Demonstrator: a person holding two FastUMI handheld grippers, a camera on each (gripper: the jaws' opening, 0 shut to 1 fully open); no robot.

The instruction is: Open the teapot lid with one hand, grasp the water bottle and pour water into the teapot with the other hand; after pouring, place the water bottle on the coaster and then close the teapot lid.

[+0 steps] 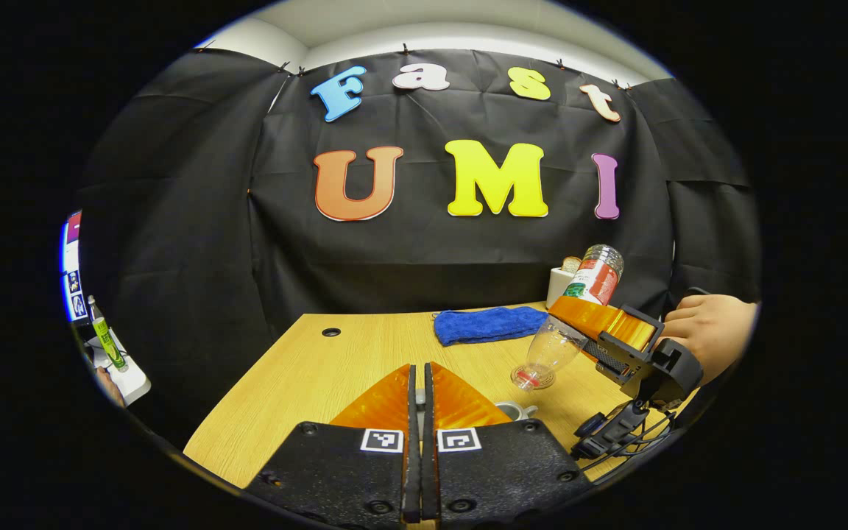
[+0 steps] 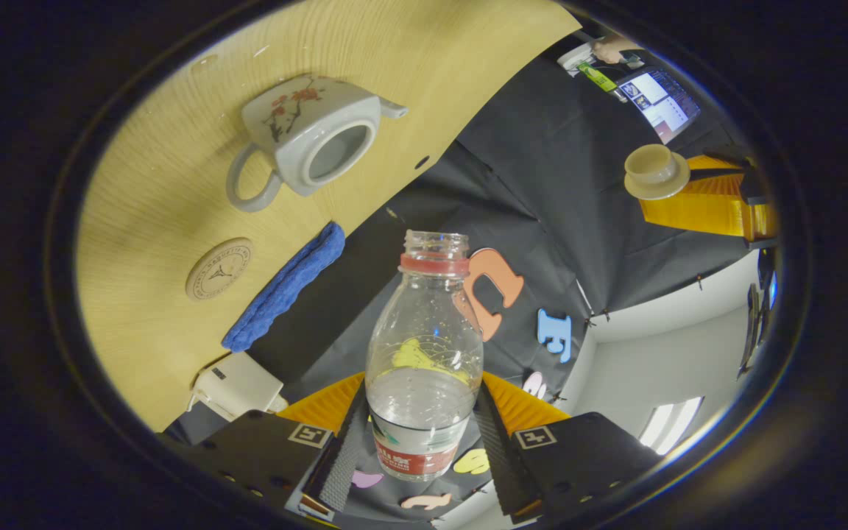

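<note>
Pretty sure I'm working in a lab recording booth, not anyone's home. Black cloth wall [image 1: 468, 250] hangs pinned up right behind the wooden table [image 1: 336, 368], plain white wall above the cloth, and a lit monitor [image 2: 658, 97] sits off past the table's far end.

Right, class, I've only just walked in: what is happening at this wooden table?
A person works two handheld grippers. The right gripper clamps a clear plastic water bottle, uncapped and tipped neck-down, some water still inside. The grey ceramic teapot stands open on the light wooden table, near a round coaster and a blue cloth. The left gripper is closed; the right gripper view shows the teapot's round lid held at its fingers, away from the pot.
</note>
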